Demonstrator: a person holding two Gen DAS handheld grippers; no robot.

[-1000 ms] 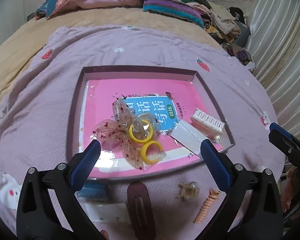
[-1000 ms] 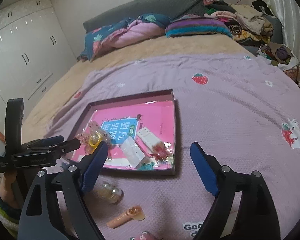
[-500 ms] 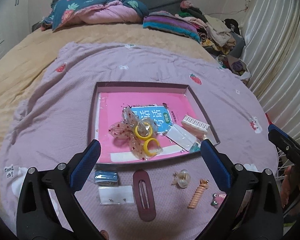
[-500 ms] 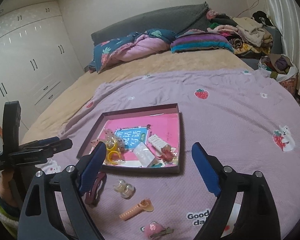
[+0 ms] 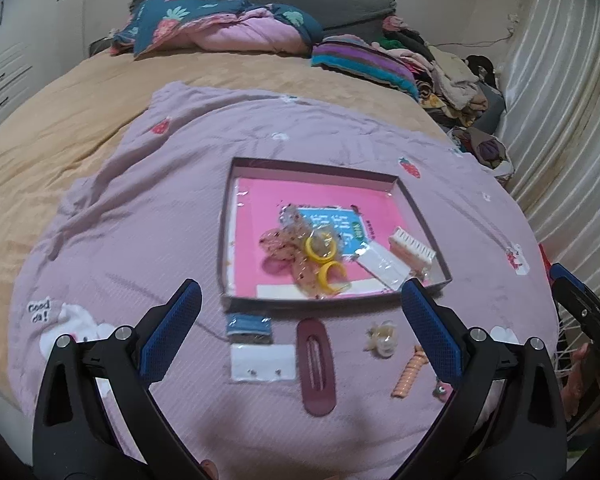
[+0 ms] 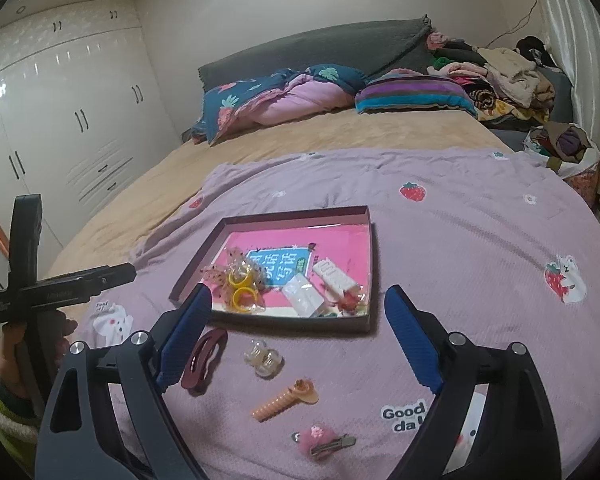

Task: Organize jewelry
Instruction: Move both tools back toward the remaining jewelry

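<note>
A: Where does the jewelry stand?

B: Part sits in the shallow box point(image 5: 420, 216) on the lilac blanket point(image 5: 140, 220) — yellow rings point(image 5: 321, 248), a white comb point(image 5: 414, 249). Loose just in front of it: a maroon snap clip point(image 5: 315, 364), an earring card point(image 5: 262, 362), a clear claw clip point(image 6: 263, 359), an orange spiral clip point(image 6: 285, 399).

A: Which step, then?

B: Between pickups, I'd judge — next calls for dropping onto one loose piece.

A: The grippers?

B: Left gripper point(image 5: 300, 332) and right gripper point(image 6: 300, 336) both gape wide, empty, angled down above the loose pieces.
</note>
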